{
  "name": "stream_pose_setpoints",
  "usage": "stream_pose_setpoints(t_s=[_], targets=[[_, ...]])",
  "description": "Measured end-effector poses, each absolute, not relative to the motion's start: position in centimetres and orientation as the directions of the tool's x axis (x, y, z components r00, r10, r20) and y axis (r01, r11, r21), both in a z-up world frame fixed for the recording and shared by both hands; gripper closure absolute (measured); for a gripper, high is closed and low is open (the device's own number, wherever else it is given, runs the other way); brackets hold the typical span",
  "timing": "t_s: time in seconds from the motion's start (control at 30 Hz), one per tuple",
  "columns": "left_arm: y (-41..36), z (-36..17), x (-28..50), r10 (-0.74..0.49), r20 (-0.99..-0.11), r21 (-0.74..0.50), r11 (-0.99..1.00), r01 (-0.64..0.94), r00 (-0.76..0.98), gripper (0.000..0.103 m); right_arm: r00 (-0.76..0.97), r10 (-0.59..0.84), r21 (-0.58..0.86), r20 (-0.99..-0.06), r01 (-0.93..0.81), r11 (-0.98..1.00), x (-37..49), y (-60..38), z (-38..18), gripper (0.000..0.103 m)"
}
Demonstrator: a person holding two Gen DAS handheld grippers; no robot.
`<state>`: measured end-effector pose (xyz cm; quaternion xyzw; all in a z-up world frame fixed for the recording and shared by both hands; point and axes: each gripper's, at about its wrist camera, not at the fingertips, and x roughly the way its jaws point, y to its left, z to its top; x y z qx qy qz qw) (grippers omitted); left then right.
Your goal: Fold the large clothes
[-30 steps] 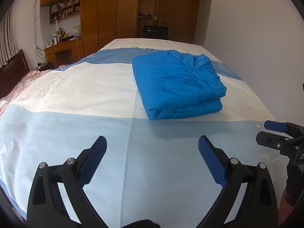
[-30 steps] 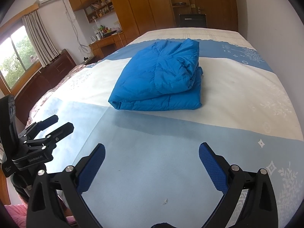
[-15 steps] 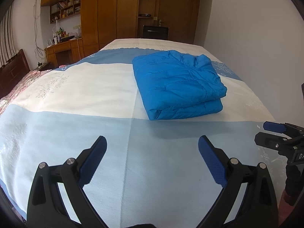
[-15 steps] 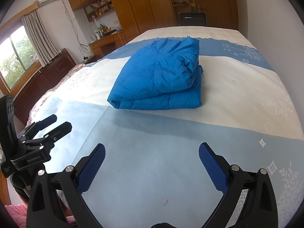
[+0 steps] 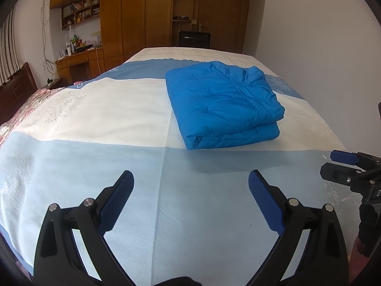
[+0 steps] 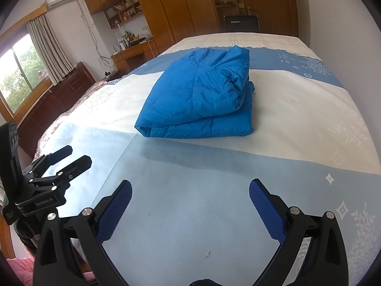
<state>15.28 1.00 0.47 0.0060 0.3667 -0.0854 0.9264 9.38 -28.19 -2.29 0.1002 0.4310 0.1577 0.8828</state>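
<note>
Folded blue puffer jacket [image 5: 223,102] lies as a thick rectangular bundle on the white band of the bed [image 5: 95,119], toward the bed's right side, its folded edge facing the cameras. Beyond the bed stand the wooden wardrobe [image 5: 142,16] and a desk [image 5: 81,59] under shelves. Nearer, over the pale blue band, the left gripper [image 5: 191,188] hangs with its fingers spread wide, holding nothing; the right gripper [image 6: 190,190] is likewise spread wide and empty. Both sit well apart from the jacket.
</note>
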Motion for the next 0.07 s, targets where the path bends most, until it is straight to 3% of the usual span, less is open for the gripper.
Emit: stream_pose_setpoints(t_s=[0.07], targets=[[1.08,0.48,15.26,-0.153,-0.681,-0.050,0.985,0.163,0.716,0.007,0.579,0.366,0.314,-0.729,-0.192,0.930,9.35,-28.17,-2.33,0.004]])
